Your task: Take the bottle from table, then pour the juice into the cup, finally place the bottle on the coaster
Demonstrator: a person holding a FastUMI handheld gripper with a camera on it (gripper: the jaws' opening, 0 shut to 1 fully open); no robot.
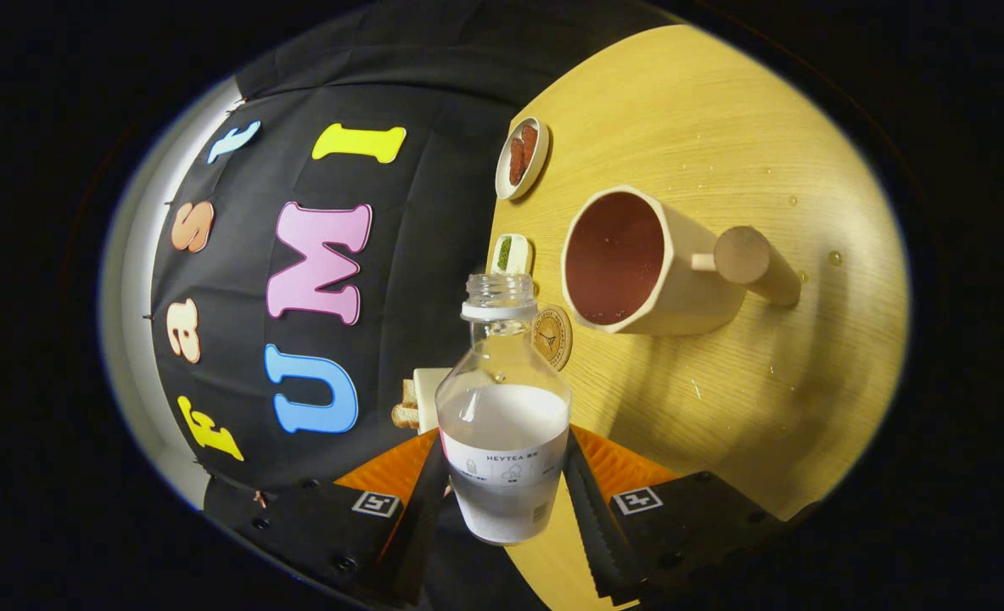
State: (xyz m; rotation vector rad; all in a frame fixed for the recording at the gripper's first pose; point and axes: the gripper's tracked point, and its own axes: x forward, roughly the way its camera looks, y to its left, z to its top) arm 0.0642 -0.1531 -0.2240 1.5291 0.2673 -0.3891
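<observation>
Clamping the bottle [503, 424] btwn both fingers, your gripper [502, 501] holds it uncapped, w/ the cup [637, 263] and coaster [552, 337] just beyond.

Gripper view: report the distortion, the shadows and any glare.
Gripper view: fisheye bending curves the wooden table edge, and the scene sits rolled sideways; the cup throws a soft shadow across the wood toward the gripper, whose fingers clamp the uncapped bottle; small highlights glint on the bottle's clear glass; the coaster reads sharp.
</observation>
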